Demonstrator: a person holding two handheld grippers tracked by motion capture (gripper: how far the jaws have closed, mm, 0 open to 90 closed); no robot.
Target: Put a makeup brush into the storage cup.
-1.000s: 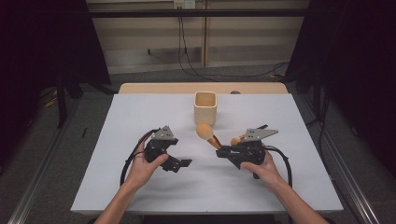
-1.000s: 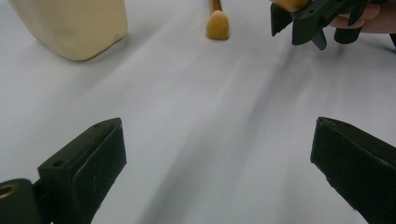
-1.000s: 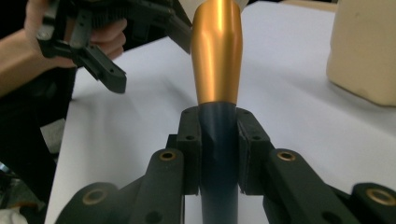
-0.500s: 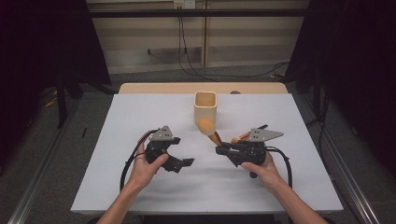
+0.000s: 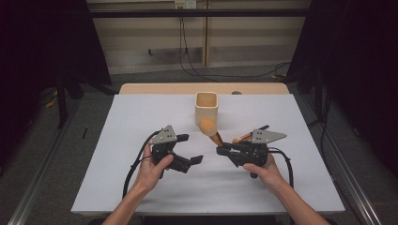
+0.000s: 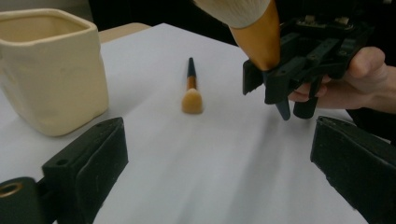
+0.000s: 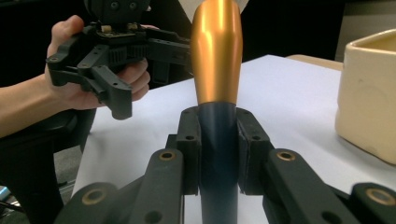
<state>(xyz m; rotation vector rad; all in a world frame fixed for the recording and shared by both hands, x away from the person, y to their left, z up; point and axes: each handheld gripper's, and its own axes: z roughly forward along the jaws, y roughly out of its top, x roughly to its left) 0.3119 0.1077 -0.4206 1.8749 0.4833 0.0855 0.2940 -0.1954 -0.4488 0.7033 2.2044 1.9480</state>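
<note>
Right gripper view, brush (image 7: 217, 70) clamped between fingers (image 7: 188, 140)

Brush (image 7: 217, 70) upright — clamped; cup (image 5: 207, 104) behind.

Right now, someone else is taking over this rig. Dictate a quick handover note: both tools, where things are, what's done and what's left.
Right tool: shut on a makeup brush by its dark handle, bristles toward the cup, lifted off the table.
Left tool: open, holding nothing.
Cream cup: upright at the table's far middle; cannot tell what's inside.
Second brush: lying flat on the white table, beside the cup.
Done: one brush picked up.
Left, probably: put it in the cup, then the second brush.
</note>
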